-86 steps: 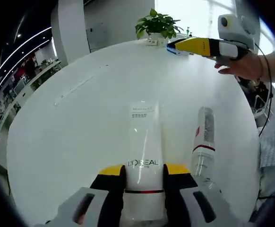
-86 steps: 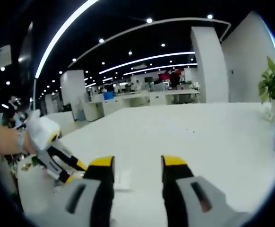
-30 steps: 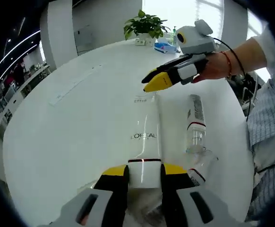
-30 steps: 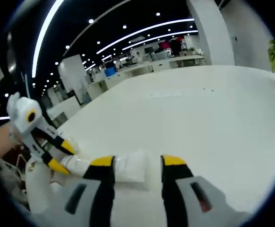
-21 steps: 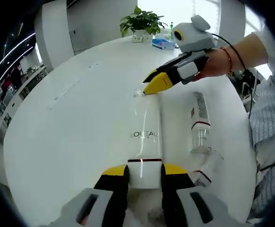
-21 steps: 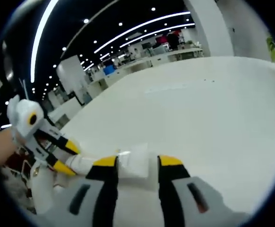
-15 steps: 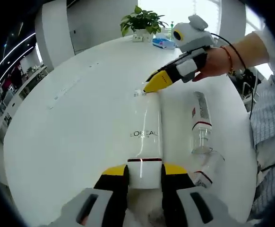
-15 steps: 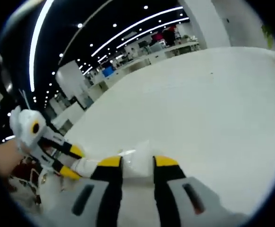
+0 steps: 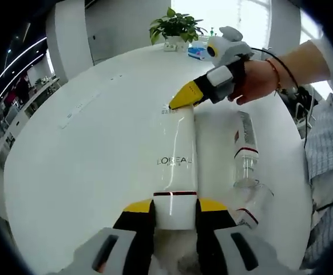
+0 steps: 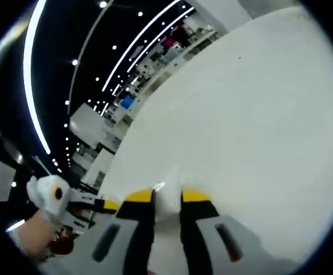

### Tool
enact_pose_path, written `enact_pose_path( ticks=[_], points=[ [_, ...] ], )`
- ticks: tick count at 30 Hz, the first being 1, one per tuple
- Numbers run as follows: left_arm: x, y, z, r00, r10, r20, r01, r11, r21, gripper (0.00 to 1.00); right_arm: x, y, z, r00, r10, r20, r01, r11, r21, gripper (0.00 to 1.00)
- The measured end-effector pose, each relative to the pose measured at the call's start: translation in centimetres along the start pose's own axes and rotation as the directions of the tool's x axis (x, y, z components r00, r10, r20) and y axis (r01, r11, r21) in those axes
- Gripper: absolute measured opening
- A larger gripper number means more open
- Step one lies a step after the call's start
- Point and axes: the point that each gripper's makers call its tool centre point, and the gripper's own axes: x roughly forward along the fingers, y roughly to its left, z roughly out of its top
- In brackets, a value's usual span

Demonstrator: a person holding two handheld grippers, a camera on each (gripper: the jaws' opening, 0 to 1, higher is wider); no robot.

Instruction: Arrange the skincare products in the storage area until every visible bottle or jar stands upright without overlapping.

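While lying flat, white tube pinched by left claw at cap, right claw clamping crimped end.

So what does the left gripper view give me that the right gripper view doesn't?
Left gripper view alone: the L'Oreal logo, a second clear bottle lying beside the L'Oreal tube, and a potted plant at the far edge. Right gripper view alone: the dim office with ceiling light strips. Both: the white table, and the tube pinched at its cap end by the left gripper and at its crimped end by the right gripper.
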Motion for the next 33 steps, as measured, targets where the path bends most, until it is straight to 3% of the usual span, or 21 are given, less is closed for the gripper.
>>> enact_pose_path(
  ticks=[10,23,26,33],
  points=[
    [0.0,0.0,0.0,1.000,0.005,0.023,-0.004,1.000,-0.013,0.26,-1.2,5.0,2.1,0.993,0.106,0.056,-0.104,0.994,-0.037,0.07],
    [0.0,0.0,0.1,0.999,0.010,0.046,-0.008,0.999,-0.035,0.27,-0.2,9.0,3.0,0.983,0.154,0.095,-0.136,0.976,-0.172,0.07],
    [0.0,0.0,0.1,0.999,0.014,0.047,-0.012,0.999,-0.038,0.27,0.9,9.1,1.9,0.987,0.150,0.051,-0.137,0.972,-0.193,0.11],
    [0.1,0.0,0.1,0.998,0.024,0.050,-0.022,0.999,-0.043,0.27,2.6,10.0,0.3,0.989,0.149,0.019,-0.142,0.967,-0.211,0.14]
  ],
)
